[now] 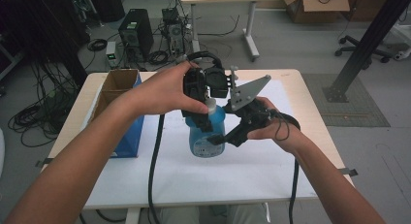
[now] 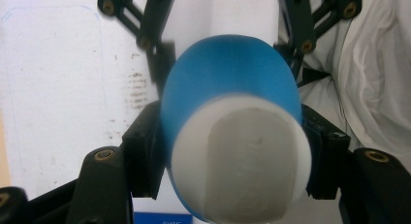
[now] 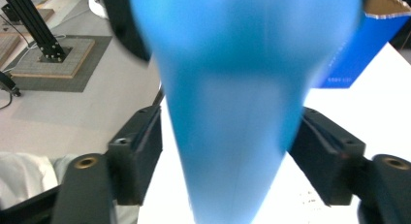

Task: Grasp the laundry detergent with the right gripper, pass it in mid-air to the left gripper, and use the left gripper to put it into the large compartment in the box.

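Bottle [image 1: 207,129]: translucent blue plastic, rounded body, white cap, both jaws clamping.

Left claw [image 1: 205,118] and right claw [image 1: 228,138]: black linkage arms, blocky black jaw pads, brass-coloured pivot screws [image 2: 103,154]. A grey three-cornered plate [image 1: 246,92] tops the right unit. Black cables [image 1: 155,156] trail from both. Forearms are bare, unsleeved.

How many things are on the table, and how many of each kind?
Blue bottles: 1, with a white cap
Open boxes: 1, blue sides, cardboard inside
Tongs: 2, the left tongs at the bottle's top, the right tongs on its body
Total: 4
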{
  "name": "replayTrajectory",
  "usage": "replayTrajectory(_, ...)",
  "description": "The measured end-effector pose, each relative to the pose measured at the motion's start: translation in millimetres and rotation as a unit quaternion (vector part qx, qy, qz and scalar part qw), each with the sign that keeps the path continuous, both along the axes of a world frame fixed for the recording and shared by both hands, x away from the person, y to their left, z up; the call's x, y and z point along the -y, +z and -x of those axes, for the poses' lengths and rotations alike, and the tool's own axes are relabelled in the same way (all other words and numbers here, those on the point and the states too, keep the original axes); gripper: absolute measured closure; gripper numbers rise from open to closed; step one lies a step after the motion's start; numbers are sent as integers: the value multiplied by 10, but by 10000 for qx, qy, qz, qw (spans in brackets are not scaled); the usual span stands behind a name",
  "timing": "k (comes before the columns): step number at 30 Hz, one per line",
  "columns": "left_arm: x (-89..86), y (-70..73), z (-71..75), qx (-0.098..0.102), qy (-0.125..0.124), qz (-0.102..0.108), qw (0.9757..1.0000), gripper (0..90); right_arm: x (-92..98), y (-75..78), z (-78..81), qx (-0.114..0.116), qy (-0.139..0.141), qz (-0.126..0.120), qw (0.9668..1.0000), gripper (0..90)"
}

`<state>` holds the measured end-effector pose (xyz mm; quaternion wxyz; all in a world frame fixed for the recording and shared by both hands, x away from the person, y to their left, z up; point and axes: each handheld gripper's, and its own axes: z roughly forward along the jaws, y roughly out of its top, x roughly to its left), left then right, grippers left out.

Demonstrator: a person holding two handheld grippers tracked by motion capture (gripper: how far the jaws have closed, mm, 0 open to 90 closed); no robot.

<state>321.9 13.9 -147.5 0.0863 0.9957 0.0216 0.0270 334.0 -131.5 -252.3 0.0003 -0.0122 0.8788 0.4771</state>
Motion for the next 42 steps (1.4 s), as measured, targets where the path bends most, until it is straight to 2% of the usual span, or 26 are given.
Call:
replayTrajectory(4,-42,15,-15,20,134,7,9999,379,84,-5,-3,-83,-51,165,9998,225)
replayTrajectory(5,-53,18,-17,37,168,-7,9999,379,155,-13,-11,-78,-159,270,9995,183)
replayTrajectory(9,-91,65,-23,104,368,-53,9993,379,246,-24,-24,-175,-253,312,9990,137)
replayTrajectory(13,-154,143,-50,172,689,-60,9975,378,363,-50,-29,-174,-504,636,9966,106)
replayTrajectory(15,-193,190,-68,232,833,-35,9962,378,438,-65,-39,-228,-641,714,9951,97)
replayTrajectory(19,-279,277,-110,298,1183,-3,9925,378,567,-58,-45,-266,-820,744,9935,82)
replayTrajectory(26,-460,387,-212,393,1771,30,9834,378,798,40,-21,-201,-1121,857,9898,66)
replayTrajectory(28,-524,421,-247,404,1982,56,9793,378,847,54,-13,-215,-1186,907,9886,62)
replayTrajectory(31,-624,483,-293,434,2404,91,9697,378,917,66,-1,-254,-1266,992,9867,58)
replayTrajectory(32,-646,500,-303,451,2485,93,9675,378,941,69,-1,-266,-1284,1026,9860,58)
replayTrajectory(36,-772,601,-363,497,2967,119,9536,378,1029,89,0,-287,-1423,1217,9819,58)
replayTrajectory(37,-803,626,-377,518,3087,123,9497,378,1052,96,1,-267,-1474,1271,9805,58)
replayTrajectory(38,-846,656,-394,551,3251,155,9440,377,1075,104,0,-251,-1510,1320,9794,59)
replayTrajectory(39,-873,673,-404,568,3340,159,9407,378,1105,113,2,-250,-1552,1378,9779,60)
replayTrajectory(40,-911,697,-418,595,3461,179,9361,378,1122,117,1,-251,-1577,1409,9771,60)
replayTrajectory(41,-962,723,-434,625,3634,228,9293,378,1147,124,0,-254,-1614,1459,9757,60)
replayTrajectory(42,-1003,740,-445,643,3772,249,9235,378,1179,128,-4,-256,-1660,1523,9740,60)
